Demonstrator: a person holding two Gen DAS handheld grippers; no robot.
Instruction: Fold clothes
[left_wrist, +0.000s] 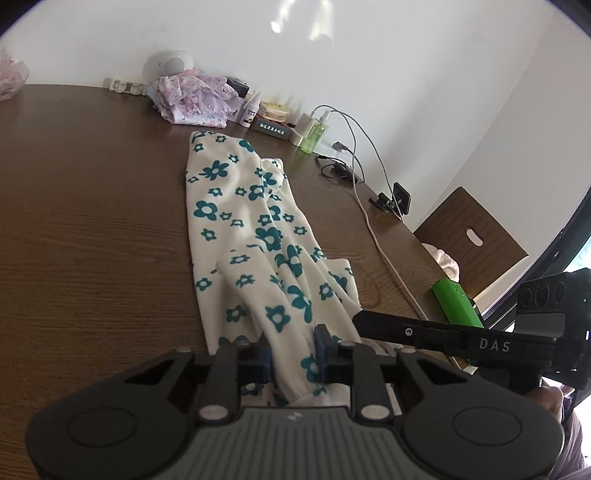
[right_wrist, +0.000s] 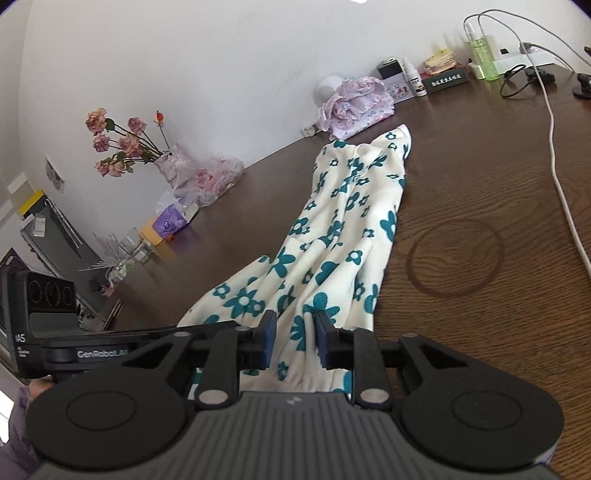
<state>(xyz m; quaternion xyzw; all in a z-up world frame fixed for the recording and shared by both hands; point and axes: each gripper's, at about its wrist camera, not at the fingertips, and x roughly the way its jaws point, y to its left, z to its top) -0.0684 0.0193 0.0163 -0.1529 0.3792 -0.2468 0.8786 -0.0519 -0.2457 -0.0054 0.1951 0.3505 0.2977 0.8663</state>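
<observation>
Blue rubber pads on the left gripper (left_wrist: 294, 350) pinch a bunched near edge of the cloth (left_wrist: 236, 221), a cream garment printed with teal flowers; the fabric rises from the table (left_wrist: 92, 221) into the jaws, so this gripper is clenched on it. The right gripper (right_wrist: 294, 341) sits just beside it, its pads closed on another part of the same near edge, with cloth gathered between them and spilling down behind. Each gripper shows in the other's view, so the two are close together at the near end.

From there the cloth runs away across the brown wooden table as a long narrow strip, already doubled lengthwise by the look of its layered edges, and its far end lies flat near a crumpled lilac garment (left_wrist: 192, 98) by the wall. A white cable (right_wrist: 554, 155) trails along the table on the right side, apart from the cloth.

I judge this to be the start of an end-to-end fold: both near corners are held and slightly lifted. The next move calls for raising the edge evenly, carrying it forward over the strip, and laying it down square on the far end without dragging the lower layer or letting the middle sag into wrinkles.
</observation>
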